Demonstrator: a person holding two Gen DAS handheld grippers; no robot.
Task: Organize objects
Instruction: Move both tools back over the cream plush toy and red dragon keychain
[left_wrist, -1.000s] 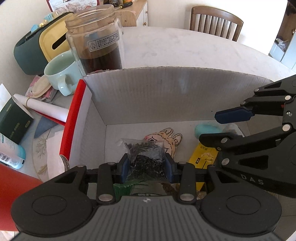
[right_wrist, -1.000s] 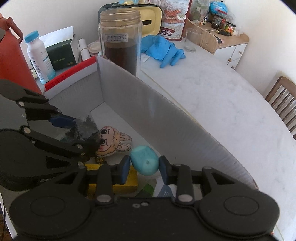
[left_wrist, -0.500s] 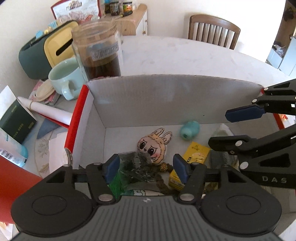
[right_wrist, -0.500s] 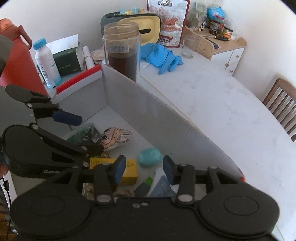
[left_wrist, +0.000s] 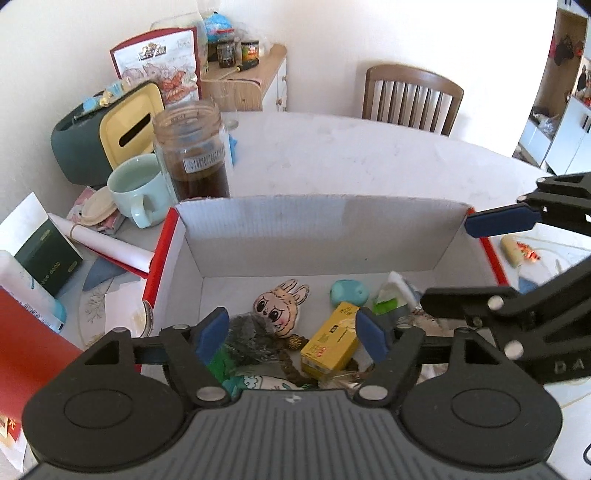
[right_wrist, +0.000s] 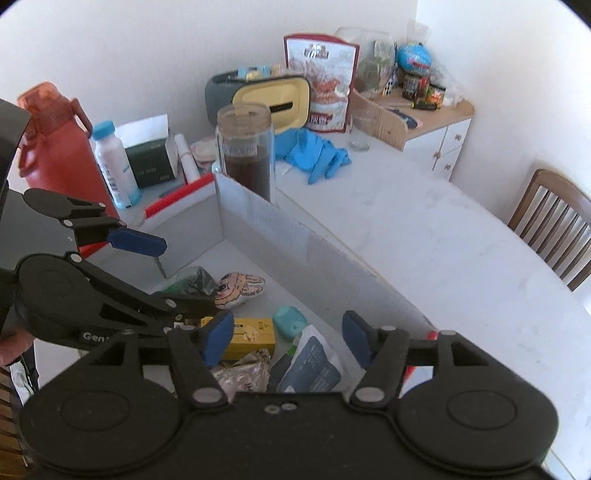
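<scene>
An open white cardboard box (left_wrist: 314, 236) with red outer sides holds a dark tea-leaf bag (left_wrist: 247, 339), a bunny-face charm (left_wrist: 279, 308), a teal oval object (left_wrist: 349, 292), a yellow packet (left_wrist: 330, 341) and a green-white sachet (left_wrist: 388, 299). My left gripper (left_wrist: 291, 334) is open and empty above the box's near side. My right gripper (right_wrist: 286, 336) is open and empty above the box, over the teal object (right_wrist: 290, 320) and a grey-blue sachet (right_wrist: 314, 365). Each gripper shows in the other's view.
A glass jar of dark liquid (left_wrist: 194, 155) stands just behind the box. A mint mug (left_wrist: 135, 188), a tissue box (left_wrist: 107, 133), a green box (left_wrist: 46, 258) and a red bottle (right_wrist: 55, 147) crowd the left. Blue gloves (right_wrist: 314, 155) lie on the white table. A chair (left_wrist: 410, 96) stands behind.
Both grippers opened, dropping the tea-leaf bag and the teal object into the box, then rose and pulled back from it.
</scene>
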